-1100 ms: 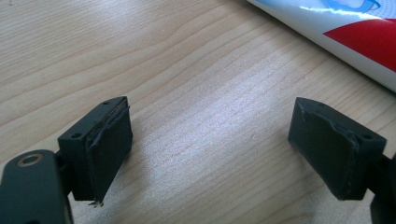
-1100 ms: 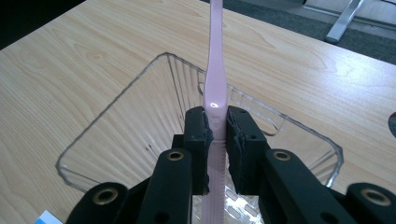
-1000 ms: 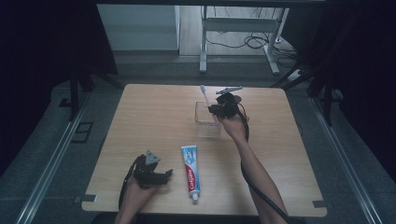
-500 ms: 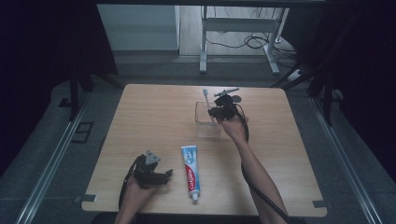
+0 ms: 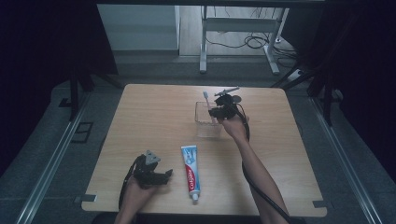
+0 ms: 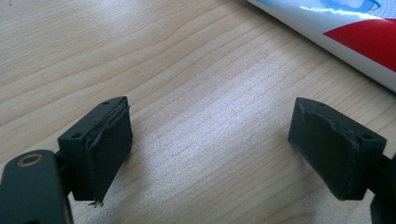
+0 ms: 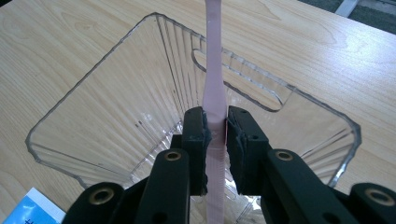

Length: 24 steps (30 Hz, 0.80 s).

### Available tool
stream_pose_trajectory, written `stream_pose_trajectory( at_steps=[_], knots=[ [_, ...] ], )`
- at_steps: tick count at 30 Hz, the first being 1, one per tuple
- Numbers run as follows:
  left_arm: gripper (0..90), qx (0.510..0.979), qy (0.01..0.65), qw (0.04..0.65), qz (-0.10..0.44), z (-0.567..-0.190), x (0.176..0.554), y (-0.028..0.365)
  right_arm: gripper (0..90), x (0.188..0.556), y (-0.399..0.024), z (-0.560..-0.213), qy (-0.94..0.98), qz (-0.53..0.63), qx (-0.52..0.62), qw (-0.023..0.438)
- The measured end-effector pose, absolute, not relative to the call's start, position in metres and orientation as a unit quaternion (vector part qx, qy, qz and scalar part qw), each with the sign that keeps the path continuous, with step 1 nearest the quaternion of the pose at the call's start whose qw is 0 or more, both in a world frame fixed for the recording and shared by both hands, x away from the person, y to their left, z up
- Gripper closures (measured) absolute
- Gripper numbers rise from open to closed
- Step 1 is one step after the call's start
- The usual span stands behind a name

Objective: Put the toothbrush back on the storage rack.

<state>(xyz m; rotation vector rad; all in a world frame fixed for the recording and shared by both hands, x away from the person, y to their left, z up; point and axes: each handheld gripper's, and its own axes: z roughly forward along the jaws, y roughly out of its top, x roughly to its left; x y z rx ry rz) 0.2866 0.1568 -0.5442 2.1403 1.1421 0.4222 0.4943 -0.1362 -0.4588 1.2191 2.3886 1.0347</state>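
A pink toothbrush [image 7: 214, 93] is clamped by its handle in the right gripper [image 7: 215, 140] over the clear plastic container [image 7: 74, 112] on the far part of the wooden table [image 5: 154, 112], while the left gripper [image 6: 210, 149], jaws apart and empty, is held low beside the toothpaste tube [image 5: 191, 171].

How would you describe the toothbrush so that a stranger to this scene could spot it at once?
Start at the light wooden table and find the clear ribbed plastic cup near its far edge. Over it the right claw is clamped on a slim pale pink toothbrush, standing upright. Unlike the white, blue and red toothpaste tube, it is thin, plain and not lying flat.
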Motion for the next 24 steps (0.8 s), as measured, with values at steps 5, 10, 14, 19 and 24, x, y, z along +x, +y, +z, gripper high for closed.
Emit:
stream_pose_trajectory(
  at_steps=[5,10,14,19,24],
  knots=[
    [13.6,0.819,0.437,0.333,0.162,-0.544,0.287,0.157,74.0,0.494,-0.137,-0.457,0.822,0.360,0.420,0.132],
    [13.7,0.820,0.436,0.333,0.163,-0.544,0.287,0.157,70.1,0.492,-0.138,-0.450,0.820,0.368,0.415,0.138],
    [13.7,0.820,0.436,0.333,0.163,-0.544,0.287,0.157,67.0,0.488,-0.139,-0.444,0.820,0.375,0.409,0.143],
    [13.6,0.820,0.436,0.333,0.163,-0.544,0.287,0.157,61.8,0.482,-0.142,-0.439,0.822,0.378,0.401,0.146],
    [13.6,0.820,0.436,0.333,0.162,-0.544,0.287,0.157,54.9,0.478,-0.146,-0.436,0.821,0.385,0.397,0.145]
  ],
)
